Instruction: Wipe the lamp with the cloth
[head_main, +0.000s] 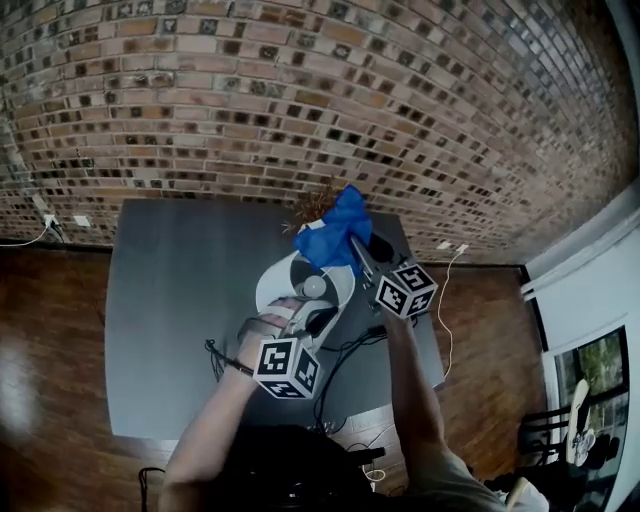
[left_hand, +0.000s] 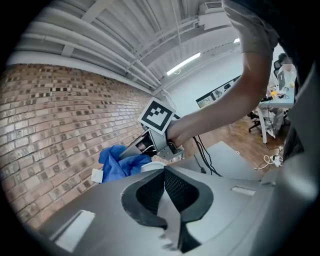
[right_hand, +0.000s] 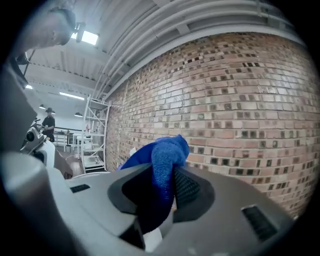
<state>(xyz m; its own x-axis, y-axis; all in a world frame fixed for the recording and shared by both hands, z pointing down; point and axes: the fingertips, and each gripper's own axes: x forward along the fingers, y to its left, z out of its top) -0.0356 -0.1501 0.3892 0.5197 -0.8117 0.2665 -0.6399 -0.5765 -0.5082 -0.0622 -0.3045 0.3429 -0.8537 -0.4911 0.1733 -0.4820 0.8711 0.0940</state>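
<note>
A white lamp (head_main: 285, 278) with a round head lies on the grey table (head_main: 180, 300). My right gripper (head_main: 352, 243) is shut on the blue cloth (head_main: 335, 235), which bunches over the lamp's far edge. In the right gripper view the cloth (right_hand: 167, 157) fills the gap between the jaws of that gripper (right_hand: 172, 175). My left gripper (head_main: 306, 314) sits at the lamp's near side. Seen from the left gripper view, its jaws (left_hand: 164, 172) stand shut, and whether they pinch part of the lamp is unclear. Beyond them a white bit of lamp (left_hand: 152, 167) and the cloth (left_hand: 120, 162) show.
Black cables (head_main: 350, 350) trail over the table's near right part. A dry brown plant (head_main: 315, 205) stands by the brick wall (head_main: 350, 100) behind the cloth. Wooden floor (head_main: 50, 340) surrounds the table. Wall sockets (head_main: 60, 220) sit at the left.
</note>
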